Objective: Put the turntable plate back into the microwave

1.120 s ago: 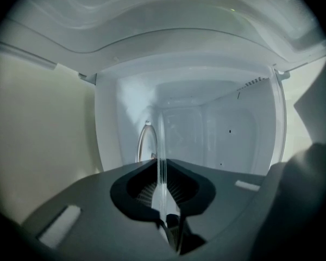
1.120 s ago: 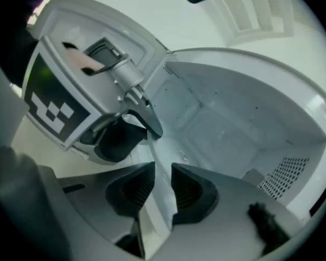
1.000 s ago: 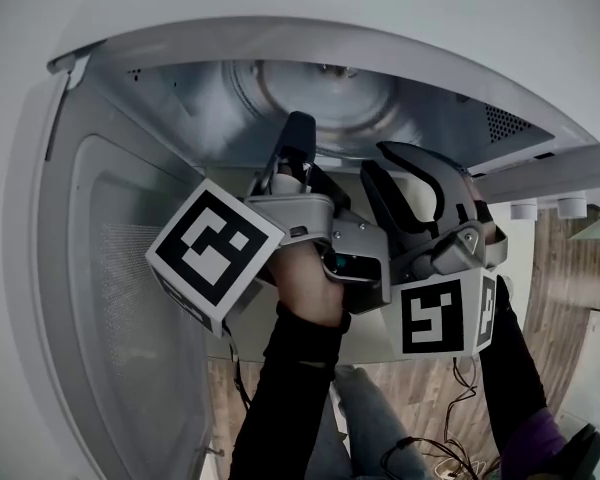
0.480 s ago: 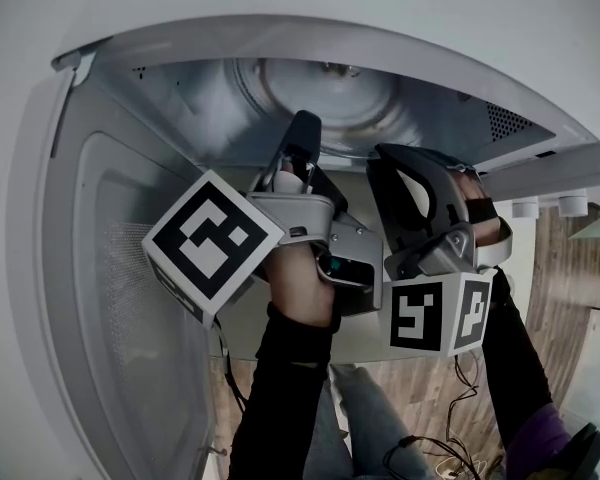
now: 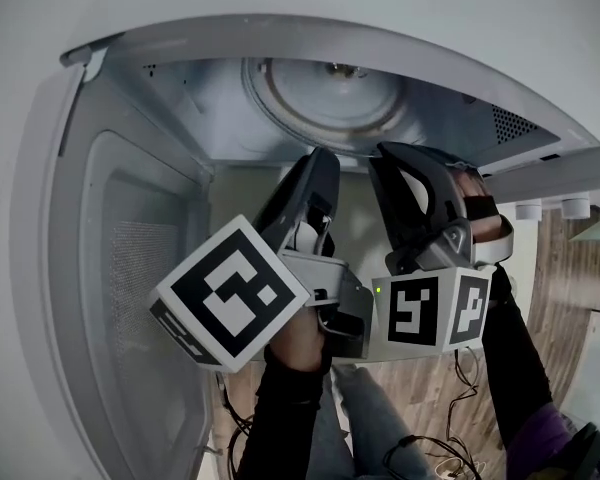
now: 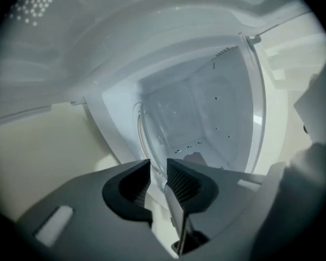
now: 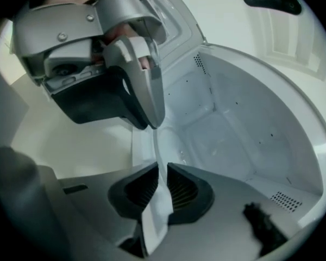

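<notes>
One turntable plate (image 5: 325, 103), a round disc of clear glass, lies inside the cavity of the microwave (image 5: 210, 108). Its front rim reaches toward the microwave's mouth. Whether it sits on its hub cannot be told.

**Handling (judged).** The plate is probably stiff, fairly heavy for its thickness, smooth and slippery under the pads, and liable to chip or break if knocked on the microwave's walls. The thin rim is the only place to take hold. Grips at two separate rim points nearest the microwave's mouth should keep the disc level. A single grip leaves it free to tip.

**Grippers.** The right gripper (image 7: 162, 170) is clamped on the rim, which runs edge-on as a pale strip between its ribbed pads. The left gripper (image 6: 158, 165) is at the same front rim, just beside the right one at the microwave's mouth. Its jaws are opening, and the rim's curve passes through the narrow gap without the pads pressing on it.

**Count.**
- One plate
- One microwave
- One door (image 5: 130, 268), swung wide open at the microwave's left
- Two grippers
</notes>
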